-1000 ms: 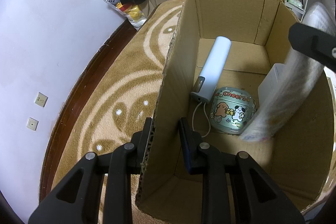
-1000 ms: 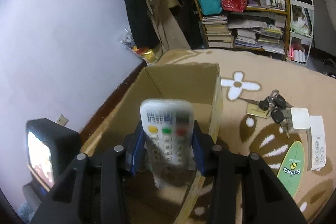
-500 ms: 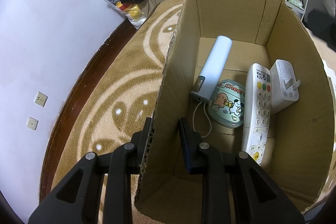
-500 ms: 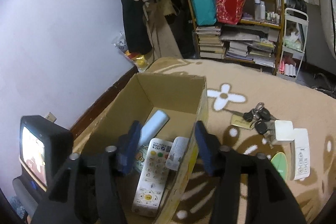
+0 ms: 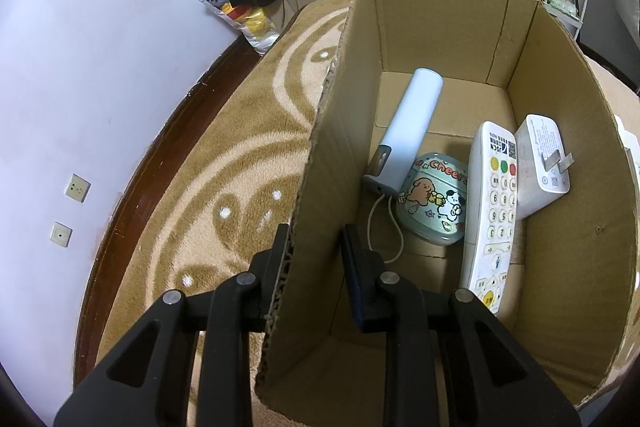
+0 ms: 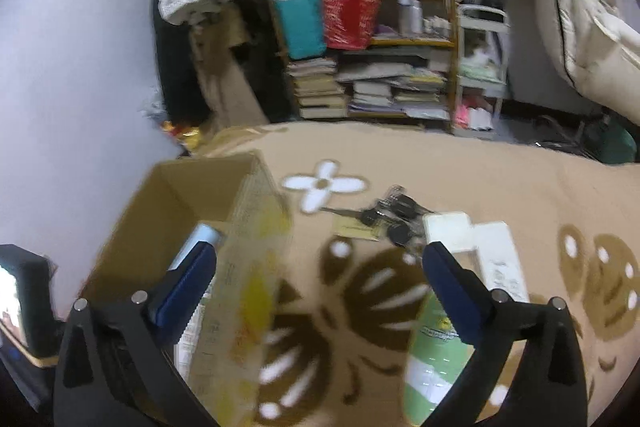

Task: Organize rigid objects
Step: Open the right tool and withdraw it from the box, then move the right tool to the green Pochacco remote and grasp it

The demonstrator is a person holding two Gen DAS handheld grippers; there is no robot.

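My left gripper (image 5: 316,247) is shut on the left wall of an open cardboard box (image 5: 440,23), one finger outside and one inside. On the box floor lie a white remote (image 5: 492,211), a white plug adapter (image 5: 540,163), a cartoon-printed tin (image 5: 434,199) and a pale tube-shaped device (image 5: 412,123) with a cord. My right gripper (image 6: 320,255) is wide open and holds nothing; it hovers over the box's right wall (image 6: 256,267). On the rug to the right lie a bunch of keys (image 6: 394,215), a white block (image 6: 446,231), a white flat device (image 6: 502,263) and a green oval item (image 6: 432,347).
The box stands on a tan patterned rug (image 6: 480,179) near a lilac wall (image 5: 100,47) with a dark skirting board. A crowded bookshelf (image 6: 368,79), hanging coats and a small white cart (image 6: 480,75) stand behind. A lit screen (image 6: 16,299) shows at the far left.
My right gripper let the white remote go into the box, opened wide and swung right toward the rug. The left gripper has kept its hold on the box wall.
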